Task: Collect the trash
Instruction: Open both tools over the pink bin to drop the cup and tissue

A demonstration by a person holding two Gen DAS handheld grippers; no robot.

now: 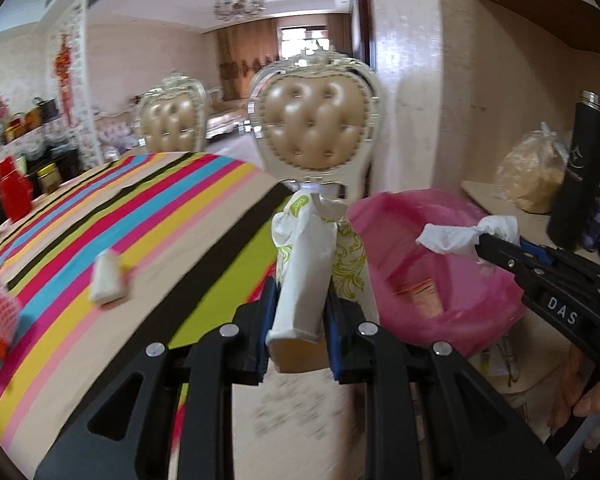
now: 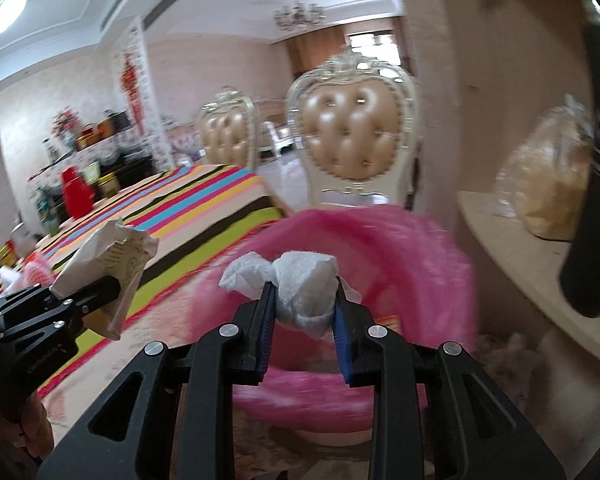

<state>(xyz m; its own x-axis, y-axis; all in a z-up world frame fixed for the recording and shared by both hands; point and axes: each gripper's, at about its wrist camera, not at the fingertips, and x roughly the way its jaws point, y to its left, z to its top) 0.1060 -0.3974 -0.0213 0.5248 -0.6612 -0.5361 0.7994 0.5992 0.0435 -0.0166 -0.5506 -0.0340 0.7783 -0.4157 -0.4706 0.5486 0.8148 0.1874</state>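
my left claw (image 1: 298, 312) clamps a crushed paper cup (image 1: 304, 276); my right claw (image 2: 304, 300) clamps a tissue wad (image 2: 306, 288) above the pink-lined bin (image 2: 420, 248). nothing dropped yet. a white scrap (image 1: 107, 282) remains on the striped table (image 1: 172, 216), near its edge.

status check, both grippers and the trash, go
Left gripper shut on flattened paper cup. Right gripper shut on crumpled tissue, over pink-lined bin. White scrap on striped table. Nothing blocking the bin.
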